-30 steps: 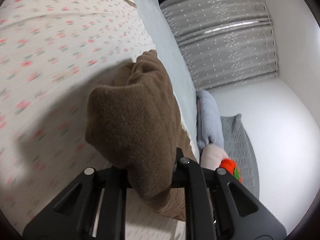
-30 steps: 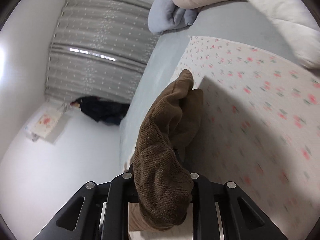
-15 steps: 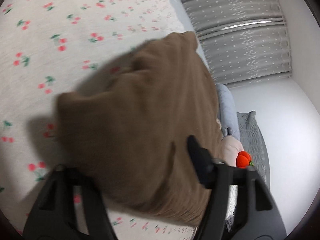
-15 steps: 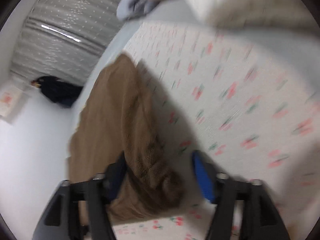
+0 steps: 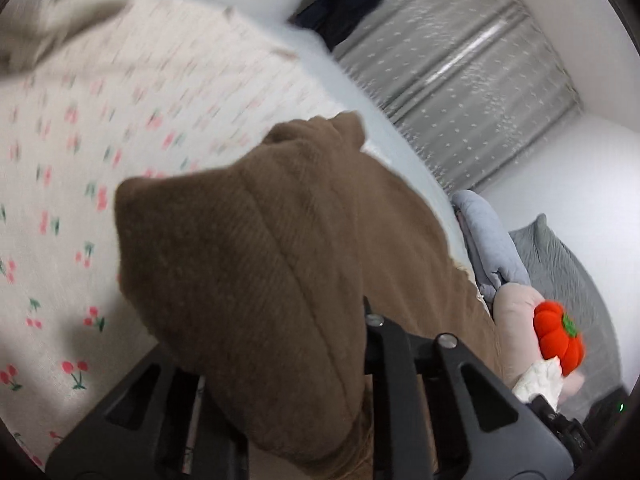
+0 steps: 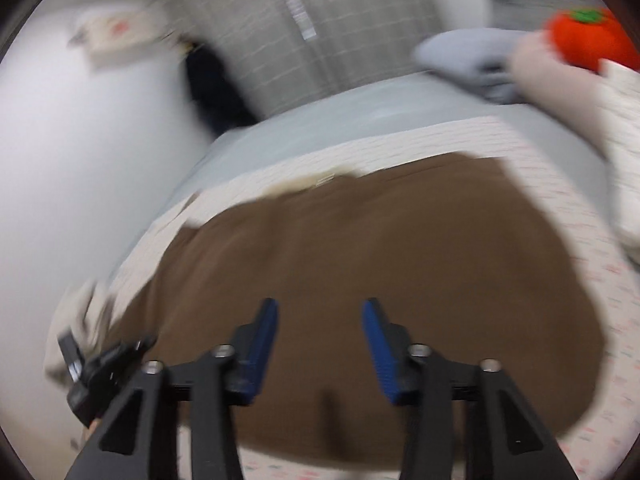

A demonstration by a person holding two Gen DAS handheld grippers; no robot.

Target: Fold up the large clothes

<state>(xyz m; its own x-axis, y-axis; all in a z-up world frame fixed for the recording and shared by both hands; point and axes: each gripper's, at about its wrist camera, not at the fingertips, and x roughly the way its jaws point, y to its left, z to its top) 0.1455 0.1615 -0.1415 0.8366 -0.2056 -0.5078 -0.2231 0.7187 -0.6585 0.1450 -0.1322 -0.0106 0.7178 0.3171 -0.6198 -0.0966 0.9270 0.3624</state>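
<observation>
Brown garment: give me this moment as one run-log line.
left gripper: shut on brown garment, jaws just closed | right gripper: open, empty, jaws just closing, above garment | garment: partly flat on cherry-print sheet

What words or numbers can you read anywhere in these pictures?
None can be read.
Small pale tag at the edge of the brown garment: too blurred to read.
White strip on the grey curtain: blurred, no letters show.
Cherry sheet: pictures only, no words.
</observation>
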